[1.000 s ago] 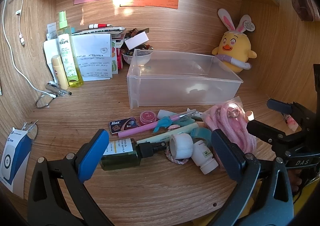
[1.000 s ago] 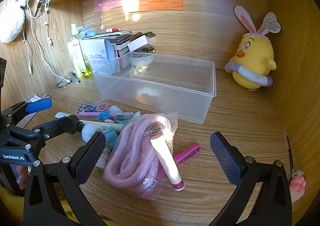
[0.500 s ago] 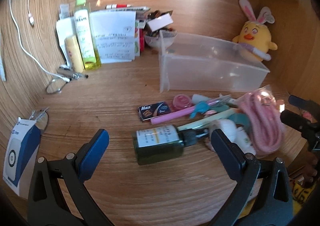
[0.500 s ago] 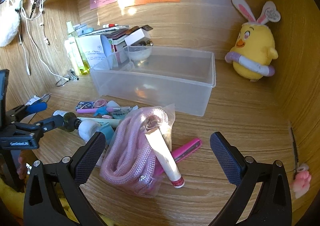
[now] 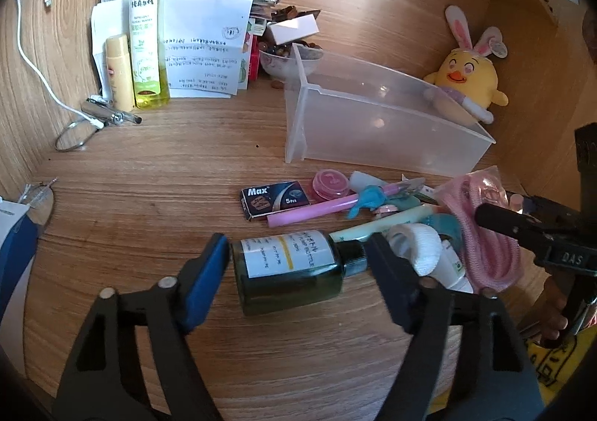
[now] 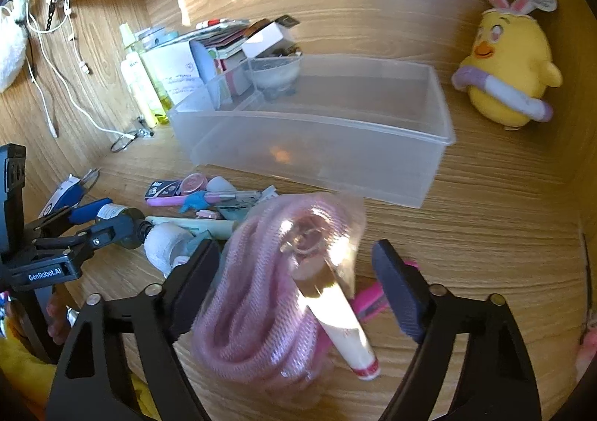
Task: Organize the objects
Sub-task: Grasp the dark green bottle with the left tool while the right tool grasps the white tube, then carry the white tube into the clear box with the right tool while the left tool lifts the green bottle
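Observation:
A dark green bottle (image 5: 287, 272) with a white label lies on its side on the wooden desk. My left gripper (image 5: 298, 260) straddles it lengthwise, blue pad by the base and black pad by the cap, jaws closing. In the right wrist view the left gripper (image 6: 100, 219) sits at far left. My right gripper (image 6: 294, 272) is closing around a clear bag of pink rope (image 6: 261, 290). Its left finger touches the bag and its right finger stands just clear. A white tube (image 6: 343, 327) lies on the bag. The clear plastic bin (image 5: 373, 130) stands behind, with nothing showing inside.
Between the bottle and the bin lie a Max box (image 5: 274, 199), a pink pen (image 5: 313, 210), a pink round case (image 5: 330, 184) and a white roll (image 5: 418, 249). A yellow plush chick (image 5: 466, 81) sits at back right. Tall bottles (image 5: 147, 40) and papers stand at back left.
Both grippers' jaws have narrowed. The left gripper came down and forward, and the green bottle now lies between its pads. The right gripper moved closer over the pink rope bag.

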{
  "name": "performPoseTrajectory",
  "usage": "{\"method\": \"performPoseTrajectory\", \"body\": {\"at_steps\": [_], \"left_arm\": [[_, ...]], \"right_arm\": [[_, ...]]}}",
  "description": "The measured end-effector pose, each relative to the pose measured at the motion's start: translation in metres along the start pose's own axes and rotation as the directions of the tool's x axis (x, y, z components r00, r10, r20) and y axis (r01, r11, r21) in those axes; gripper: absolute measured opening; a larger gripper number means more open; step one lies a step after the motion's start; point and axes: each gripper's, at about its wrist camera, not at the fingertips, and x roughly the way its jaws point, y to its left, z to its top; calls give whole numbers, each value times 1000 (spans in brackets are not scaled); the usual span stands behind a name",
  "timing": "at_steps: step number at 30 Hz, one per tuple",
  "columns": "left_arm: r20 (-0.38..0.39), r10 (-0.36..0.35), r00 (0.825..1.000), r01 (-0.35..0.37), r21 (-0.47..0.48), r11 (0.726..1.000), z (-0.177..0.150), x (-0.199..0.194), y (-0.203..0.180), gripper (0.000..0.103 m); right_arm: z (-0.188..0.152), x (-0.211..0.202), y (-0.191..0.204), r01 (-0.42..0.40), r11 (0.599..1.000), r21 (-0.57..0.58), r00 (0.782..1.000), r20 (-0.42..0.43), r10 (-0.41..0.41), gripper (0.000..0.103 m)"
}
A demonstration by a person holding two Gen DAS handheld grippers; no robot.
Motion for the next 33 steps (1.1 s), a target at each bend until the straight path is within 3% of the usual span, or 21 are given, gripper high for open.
{"method": "performPoseTrajectory", "body": {"at_steps": [4, 7, 9, 15, 20, 33], "left_arm": [[14, -8, 1000, 9, -26, 1000, -1, -2, 5, 58], [13, -21, 1000, 22, -42, 999, 0, -2, 8, 56], [15, -16, 1000, 16, -39, 999, 1, -2, 7, 56], [36, -1, 999, 3, -40, 999, 2, -9, 3, 56], [96, 15, 995, -11, -37, 999, 9, -27, -1, 56], [188, -7, 982, 10, -13, 1000, 42, -44, -22, 56]], "right_arm": [[-3, -6, -4, 2, 1000, 6, 1000, 12, -2, 74], [-10, -18, -11, -6, 999, 37, 999, 31, 4, 73], [-15, -24, -16, 1, 999, 49, 999, 34, -3, 65], [-18, -27, -24, -32, 997, 76, 999, 28, 30, 29], [-17, -37, -17, 4, 1000, 31, 998, 70, -6, 16], [6, -74, -26, 58, 998, 34, 976, 208, -63, 14]]}}
